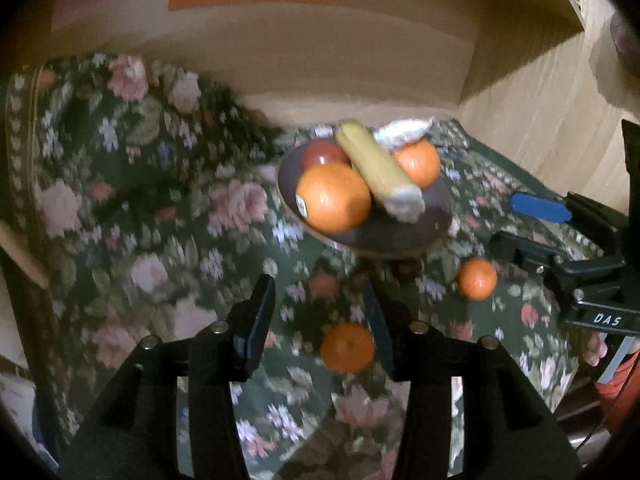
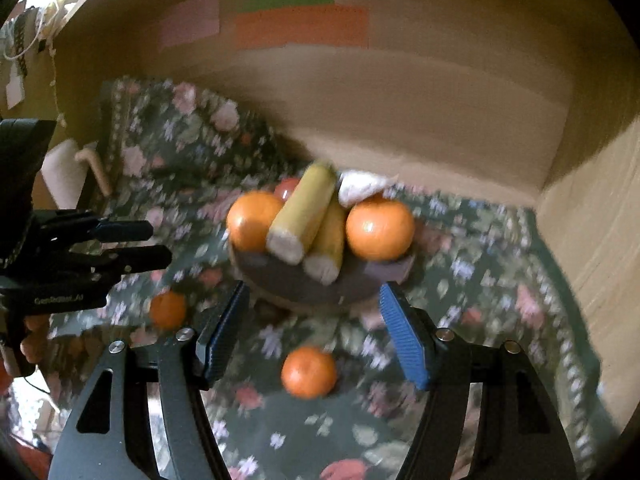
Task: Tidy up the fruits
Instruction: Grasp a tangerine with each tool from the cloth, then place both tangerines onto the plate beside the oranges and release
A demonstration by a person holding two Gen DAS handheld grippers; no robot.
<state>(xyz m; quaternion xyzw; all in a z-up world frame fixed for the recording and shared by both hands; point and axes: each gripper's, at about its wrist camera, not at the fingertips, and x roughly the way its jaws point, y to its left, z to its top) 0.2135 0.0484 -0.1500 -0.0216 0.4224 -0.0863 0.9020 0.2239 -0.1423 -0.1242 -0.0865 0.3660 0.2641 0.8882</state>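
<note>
A dark bowl (image 1: 434, 220) (image 2: 360, 280) on a floral cloth holds two large oranges (image 1: 333, 197) (image 2: 379, 229), a red apple (image 1: 323, 152), yellow corn cobs (image 1: 378, 168) (image 2: 300, 212) and a white wrapper (image 1: 404, 130). Two small mandarins lie on the cloth in front of the bowl. One mandarin (image 1: 347, 347) (image 2: 169, 310) lies between my open left gripper's (image 1: 320, 320) fingers, untouched. The other mandarin (image 1: 477, 278) (image 2: 309, 372) lies between my open right gripper's (image 2: 316, 328) fingers, untouched. Both views are blurred.
Cardboard walls (image 1: 360, 60) (image 2: 580, 220) close the back and right side. The floral cloth (image 1: 140, 200) covers the surface. A curved beige handle (image 2: 94, 168) stands at the left edge. The right gripper shows in the left view (image 1: 560, 236), the left gripper in the right view (image 2: 120, 244).
</note>
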